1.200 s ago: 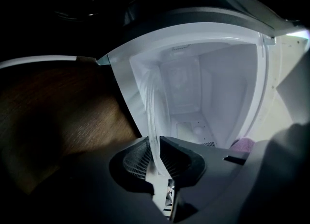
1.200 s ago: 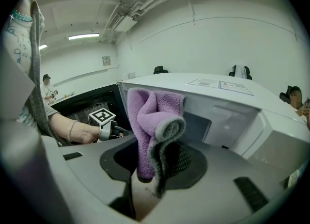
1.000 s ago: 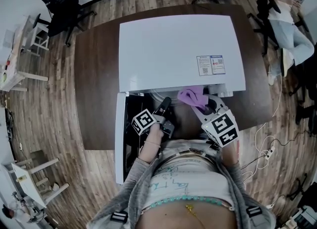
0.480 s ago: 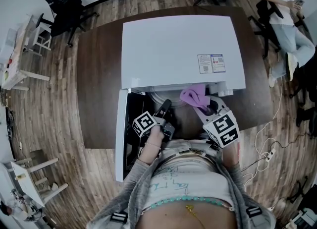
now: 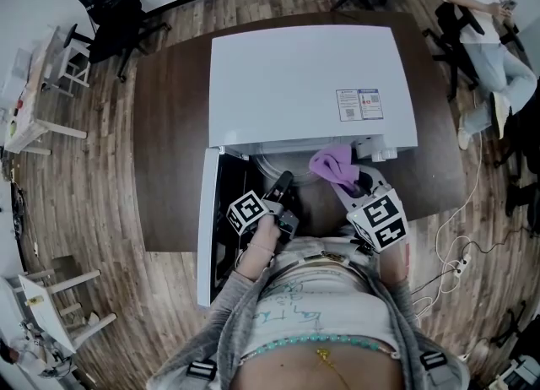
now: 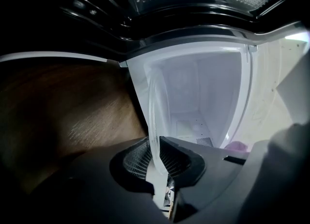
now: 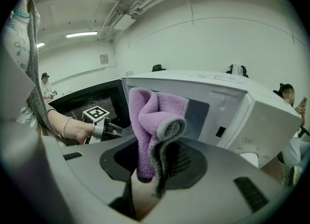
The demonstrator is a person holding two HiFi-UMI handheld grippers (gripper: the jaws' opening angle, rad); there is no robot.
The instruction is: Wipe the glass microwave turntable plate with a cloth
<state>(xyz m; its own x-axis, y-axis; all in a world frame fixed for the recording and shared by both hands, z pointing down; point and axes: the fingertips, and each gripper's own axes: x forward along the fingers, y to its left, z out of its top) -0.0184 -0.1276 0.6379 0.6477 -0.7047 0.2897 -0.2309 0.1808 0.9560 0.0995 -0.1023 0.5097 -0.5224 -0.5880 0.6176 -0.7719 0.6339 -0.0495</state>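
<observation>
White boxy microwave oven (image 5: pixel 312 84) stands just ahead of both tools, its door swung open beside the left gripper (image 6: pixel 156 151). That gripper's jaws pinch the rim of the clear round glass turntable plate (image 6: pixel 153 109), held at the oven mouth. The right gripper (image 7: pixel 155 169), just beside it, is clamped on the folded purple microfibre cloth (image 7: pixel 150 116) — not seen touching the glass. Plate and cloth are both in hand; by my reading, the wiping itself remains.
</observation>
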